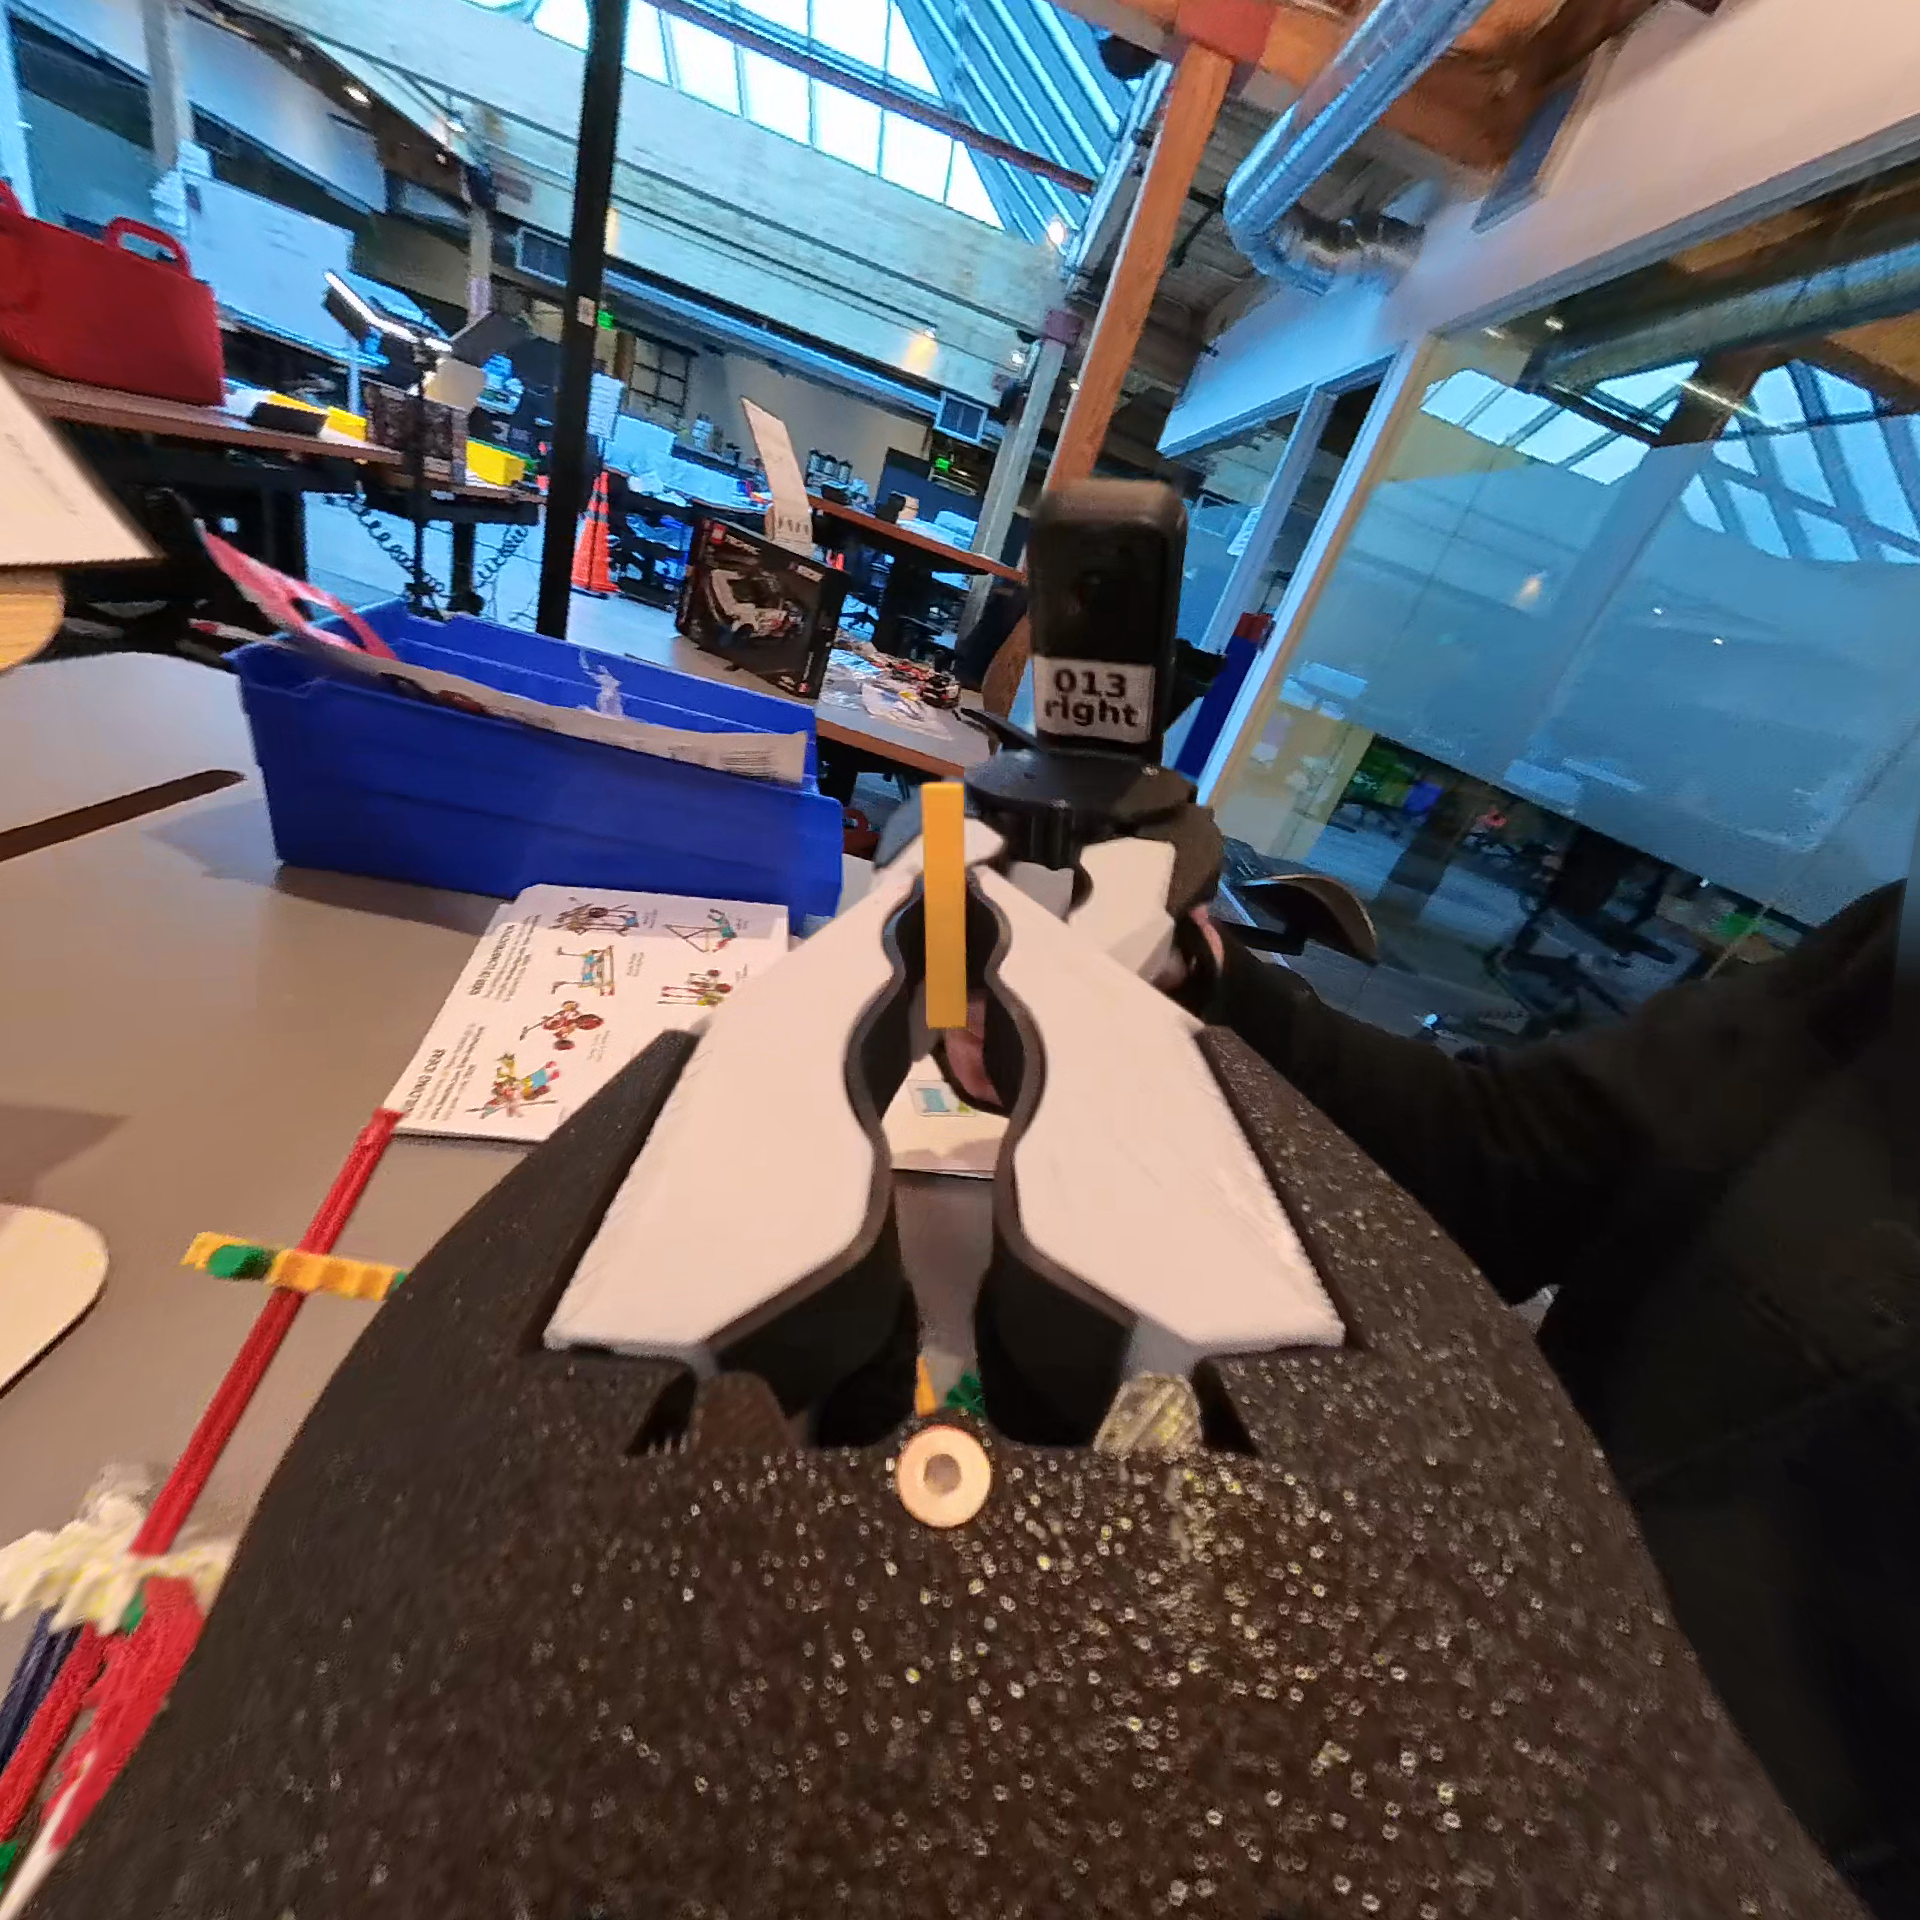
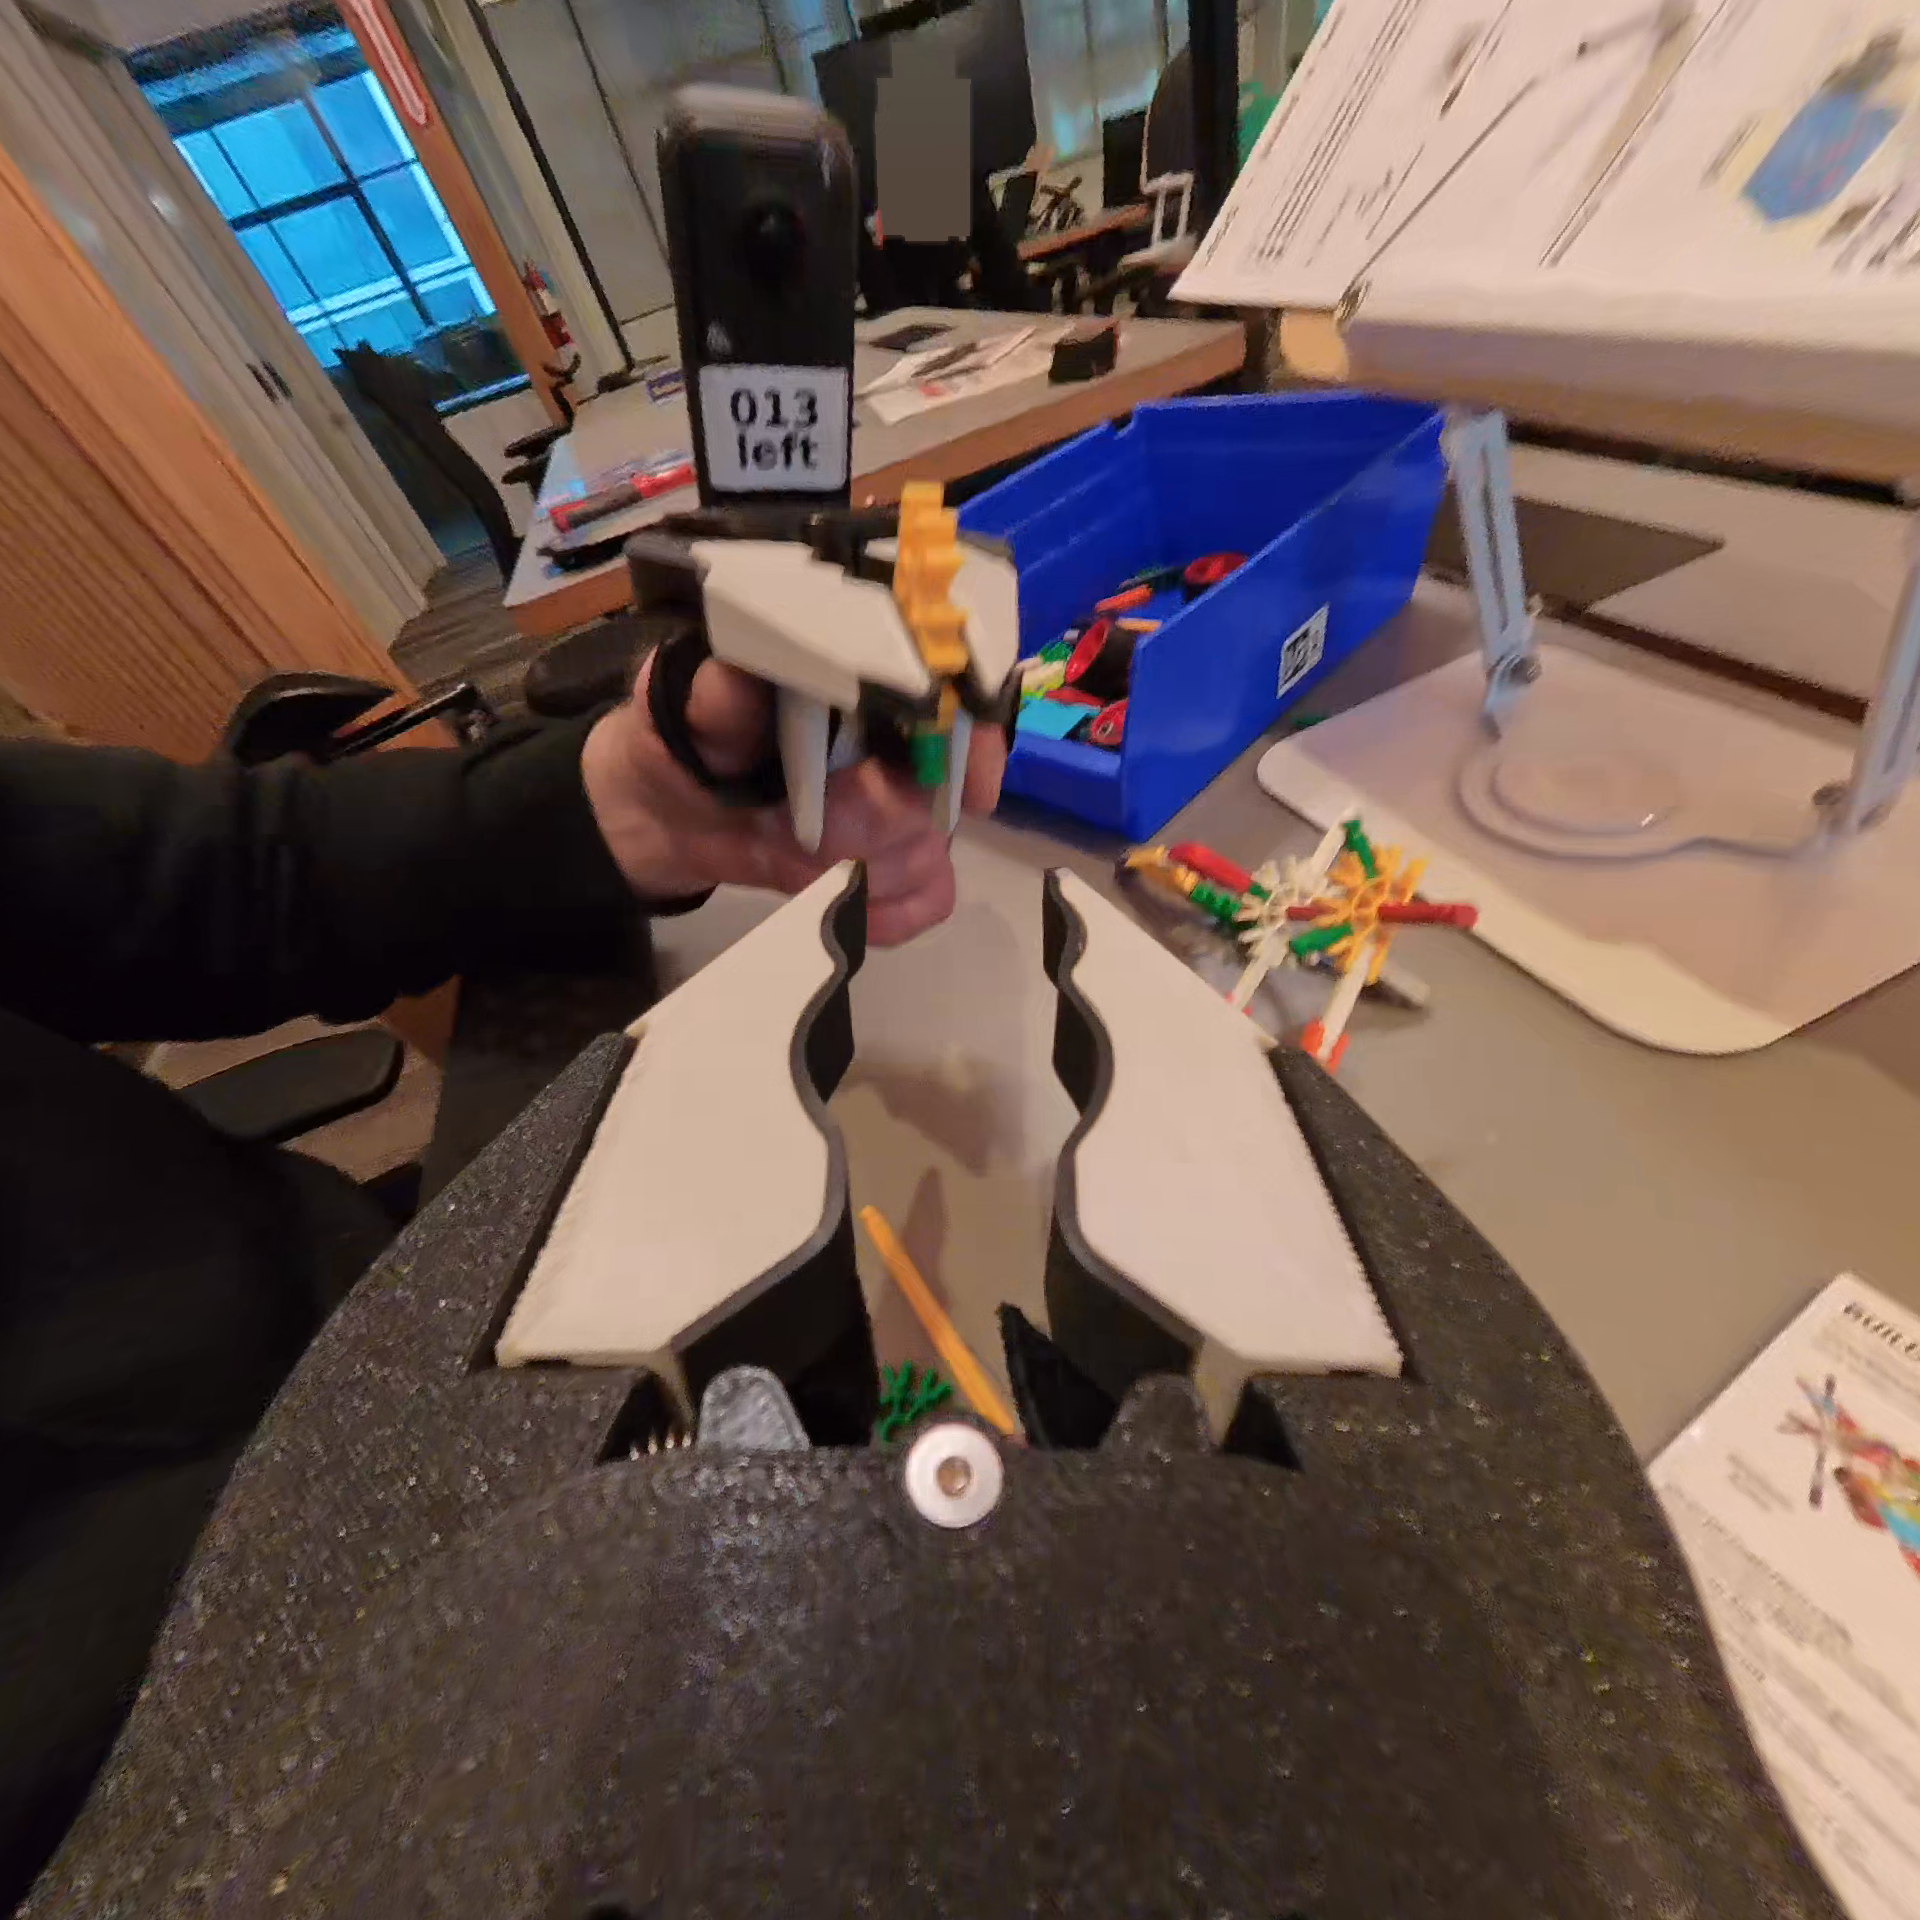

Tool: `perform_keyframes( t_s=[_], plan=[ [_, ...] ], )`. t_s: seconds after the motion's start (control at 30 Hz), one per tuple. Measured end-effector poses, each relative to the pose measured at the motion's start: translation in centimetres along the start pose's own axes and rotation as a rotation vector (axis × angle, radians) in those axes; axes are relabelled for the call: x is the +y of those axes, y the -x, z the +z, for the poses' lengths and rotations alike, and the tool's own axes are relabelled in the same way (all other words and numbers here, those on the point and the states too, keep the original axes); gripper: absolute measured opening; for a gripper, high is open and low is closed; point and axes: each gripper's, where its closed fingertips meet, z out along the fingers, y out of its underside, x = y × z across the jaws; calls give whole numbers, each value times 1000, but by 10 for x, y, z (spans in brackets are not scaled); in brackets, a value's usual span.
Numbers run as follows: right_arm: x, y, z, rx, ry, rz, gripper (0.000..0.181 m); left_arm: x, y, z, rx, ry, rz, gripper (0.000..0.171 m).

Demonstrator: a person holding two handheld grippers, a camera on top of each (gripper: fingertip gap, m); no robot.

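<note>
The left gripper (image 1: 943, 914) has its fingers nearly closed, pinching a yellow toothed wheel (image 1: 943, 906) that stands upright and edge-on between the tips; in the right wrist view the wheel (image 2: 928, 597) has a small green connector (image 2: 928, 756) hanging just below it. The right gripper (image 2: 954, 906) has its fingers spread wide with nothing between them, raised over the grey surface (image 2: 1558, 1174). A thin yellow rod (image 2: 938, 1322) and a green clip (image 2: 907, 1392) lie on the surface beneath, back near the base of those fingers. Beyond and to the right of the right fingertips sits a rod-and-connector model (image 2: 1311, 914), and farther off a blue bin (image 2: 1247, 665) of parts.

The pinch on the wheel looks narrow, so a tilt or slackened squeeze could probably let it twist out and drop. The green connector may also fall away if knocked.
</note>
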Motion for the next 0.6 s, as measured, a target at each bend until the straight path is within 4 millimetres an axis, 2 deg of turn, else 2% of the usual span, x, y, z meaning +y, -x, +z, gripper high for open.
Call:
perform_keyframes(
  t_s=[0.07, 0.2, 0.37, 0.5, 0.6],
  plan=[
    [-6, 3, 4, 0, -18, -45, 18, 2, -4, 4, 12, 1, 12, 4],
    [-17, 12, 6, -27, -73, -95, 11, 7, -11, 8, 43, 11, 25, 4],
    [-12, 11, 7, -8, -36, -138, 3, 11, -14, 9, 48, 46, 97, 8],
    [-6, 9, 6, 28, 12, -180, 3, 11, -10, 4, -27, 119, 259, 15],
    [-3, 10, 7, 40, 35, -212, 3, 14, -12, 0, -49, 192, 376, 12]
  ],
)
